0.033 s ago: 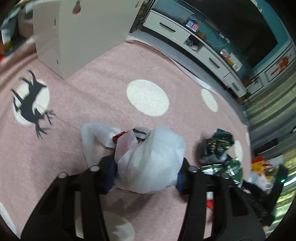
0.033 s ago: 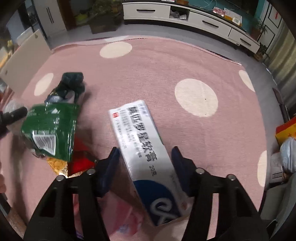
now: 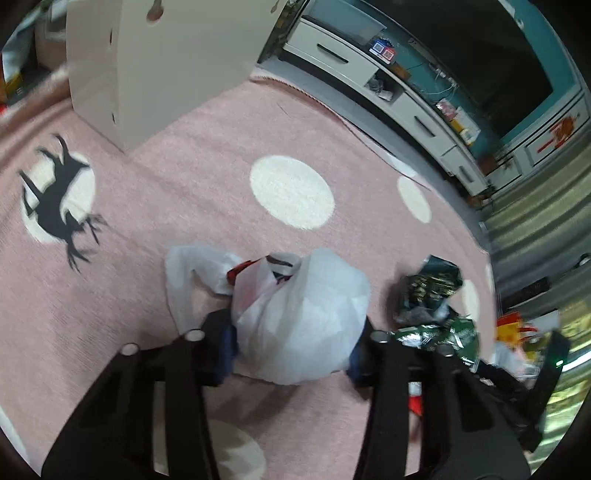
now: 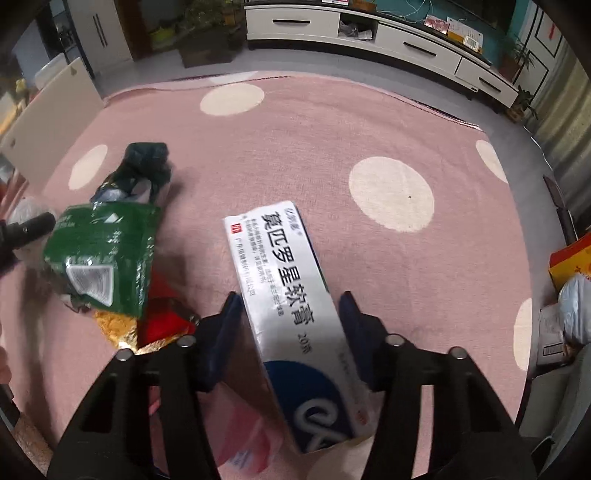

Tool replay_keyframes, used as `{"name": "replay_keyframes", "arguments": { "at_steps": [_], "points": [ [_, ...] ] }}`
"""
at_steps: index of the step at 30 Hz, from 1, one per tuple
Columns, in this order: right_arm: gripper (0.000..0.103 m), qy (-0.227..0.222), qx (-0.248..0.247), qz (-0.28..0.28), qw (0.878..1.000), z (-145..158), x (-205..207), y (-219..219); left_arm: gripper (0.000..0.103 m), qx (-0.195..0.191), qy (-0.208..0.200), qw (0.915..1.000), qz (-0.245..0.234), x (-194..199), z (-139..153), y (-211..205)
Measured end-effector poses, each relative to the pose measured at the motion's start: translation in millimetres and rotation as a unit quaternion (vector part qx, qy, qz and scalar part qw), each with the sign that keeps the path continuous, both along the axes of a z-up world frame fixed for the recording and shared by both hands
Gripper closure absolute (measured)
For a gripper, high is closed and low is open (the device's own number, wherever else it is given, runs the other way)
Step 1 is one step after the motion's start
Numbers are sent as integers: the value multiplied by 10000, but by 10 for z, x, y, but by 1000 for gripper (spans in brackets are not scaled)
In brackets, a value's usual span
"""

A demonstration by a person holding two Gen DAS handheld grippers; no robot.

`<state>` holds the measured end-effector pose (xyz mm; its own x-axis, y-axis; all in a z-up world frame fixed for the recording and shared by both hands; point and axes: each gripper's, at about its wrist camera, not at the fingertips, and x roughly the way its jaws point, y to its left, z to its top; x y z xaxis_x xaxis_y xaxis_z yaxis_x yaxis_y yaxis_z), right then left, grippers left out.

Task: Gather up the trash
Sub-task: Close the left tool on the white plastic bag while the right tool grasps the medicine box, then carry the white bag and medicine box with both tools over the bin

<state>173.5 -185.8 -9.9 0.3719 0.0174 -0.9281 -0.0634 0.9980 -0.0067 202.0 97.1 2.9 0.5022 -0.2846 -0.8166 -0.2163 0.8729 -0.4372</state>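
My left gripper (image 3: 295,332) is closing on a white plastic bag (image 3: 303,295) that bulges between its pads; red trash shows at the bag's mouth. The bag rests on the pink rug (image 3: 184,184). My right gripper (image 4: 290,301) is closing on a white and blue ointment box (image 4: 280,266), and its pads meet the box's long sides. The box points away from me, tilted. A green snack wrapper (image 4: 99,258), a crumpled dark wrapper (image 4: 144,170) and red and gold wrappers (image 4: 162,321) lie left of the box. The same wrappers (image 3: 432,295) lie right of the bag.
A white cabinet (image 3: 147,74) stands on the rug's far left. A low white TV stand (image 4: 369,33) runs along the back wall. An orange box (image 4: 569,258) and a bagged bundle (image 4: 576,306) sit off the rug at the right.
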Motion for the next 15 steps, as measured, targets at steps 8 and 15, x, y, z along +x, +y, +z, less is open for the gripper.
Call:
{"name": "replay_keyframes", "arguments": {
  "at_steps": [8,15],
  "points": [
    [64,18,306,-28,9995,41,-568,-30,74,5,-138,9998,-105,-440,104,-161],
    [64,-457,373,-287,9978,294,-1136,-272,75,30,-388,9990,-221,-1106,298,-422]
  ]
}}
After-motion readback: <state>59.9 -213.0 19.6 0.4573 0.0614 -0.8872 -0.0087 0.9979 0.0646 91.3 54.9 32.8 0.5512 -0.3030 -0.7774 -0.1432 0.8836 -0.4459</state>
